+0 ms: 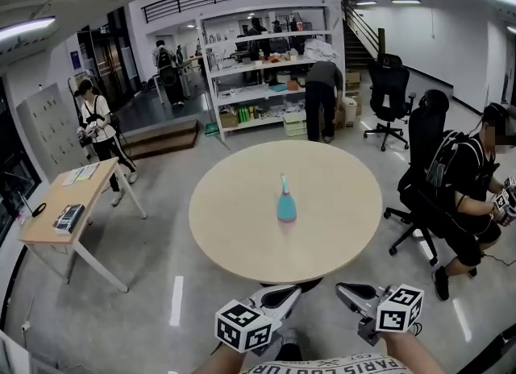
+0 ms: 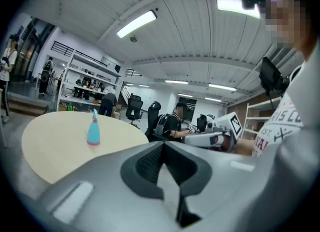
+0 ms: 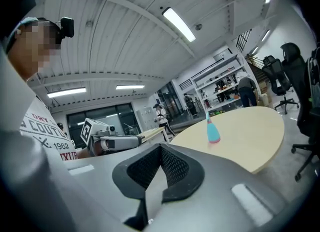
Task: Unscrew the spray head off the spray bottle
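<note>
My left claw [image 1: 282, 296] and my right claw [image 1: 348, 292] are both shut tight with nothing in them, held side by side just off the near edge of the round table [image 1: 242, 239]. The turquoise spray bottle [image 1: 286, 203] stands upright near the middle of that table, well apart from both claws. Its thin top looks like the spray head [image 1: 283, 180] in place, though it is too small for me to be sure.

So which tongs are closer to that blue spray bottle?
Left, slightly. The left tongs hang short of the table, almost in line with the spray bottle; the right tongs hang equally far back, off to its right.
</note>
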{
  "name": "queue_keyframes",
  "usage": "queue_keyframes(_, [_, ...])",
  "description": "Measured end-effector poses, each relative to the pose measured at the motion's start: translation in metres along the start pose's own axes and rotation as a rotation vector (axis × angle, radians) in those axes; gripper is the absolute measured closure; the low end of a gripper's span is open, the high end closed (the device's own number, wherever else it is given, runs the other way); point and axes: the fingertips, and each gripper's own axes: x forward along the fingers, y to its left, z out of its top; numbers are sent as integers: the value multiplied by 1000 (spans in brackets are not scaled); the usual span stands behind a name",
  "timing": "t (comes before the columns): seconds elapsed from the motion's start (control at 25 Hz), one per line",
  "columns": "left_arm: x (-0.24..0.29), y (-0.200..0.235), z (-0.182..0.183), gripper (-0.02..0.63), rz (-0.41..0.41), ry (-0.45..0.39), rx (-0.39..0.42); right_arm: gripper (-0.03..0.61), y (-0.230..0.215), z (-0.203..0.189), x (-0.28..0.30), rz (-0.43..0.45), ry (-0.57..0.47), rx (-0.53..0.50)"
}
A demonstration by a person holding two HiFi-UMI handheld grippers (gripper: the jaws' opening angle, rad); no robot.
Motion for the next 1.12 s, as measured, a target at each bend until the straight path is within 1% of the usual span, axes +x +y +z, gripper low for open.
queue_keyframes(0.12, [30, 81, 32, 614, 20, 9, 5, 581, -56, 37, 59, -8, -17, 5])
queue_keyframes(0.24, [60, 155, 66, 614, 26, 8, -3, 581, -111, 77, 114, -35, -1, -19])
queue_keyframes(0.32, [77, 193, 88, 614, 4, -11, -11, 581, -135, 103, 148, -51, 1, -51])
queue_keyframes(0.4, [89, 220, 105, 614, -6, -31, 8, 581, -146, 121, 173, -51, -9, -77])
queue_keyframes(0.52, [107, 241, 116, 614, -34, -38, 34, 581, -167, 132, 192, -61, -7, -88])
queue_keyframes(0.64, [122, 254, 115, 614, -76, -29, 36, 581, -191, 137, 203, -80, 0, -82])
queue_keyframes(0.72, [129, 267, 113, 614, -81, -20, 35, 581, -202, 137, 214, -81, 11, -73])
queue_keyframes(0.84, [141, 283, 107, 614, -81, -10, 9, 581, -217, 129, 227, -77, 32, -54])
queue_keyframes(0.96, [156, 291, 108, 614, -118, -14, -24, 581, -235, 130, 234, -74, 32, -43])
queue_keyframes(1.04, [168, 301, 104, 614, -108, 0, -20, 581, -250, 128, 237, -80, 32, -31])
queue_keyframes(1.12, [178, 318, 93, 614, -73, 21, -10, 581, -264, 126, 242, -87, 38, -16])
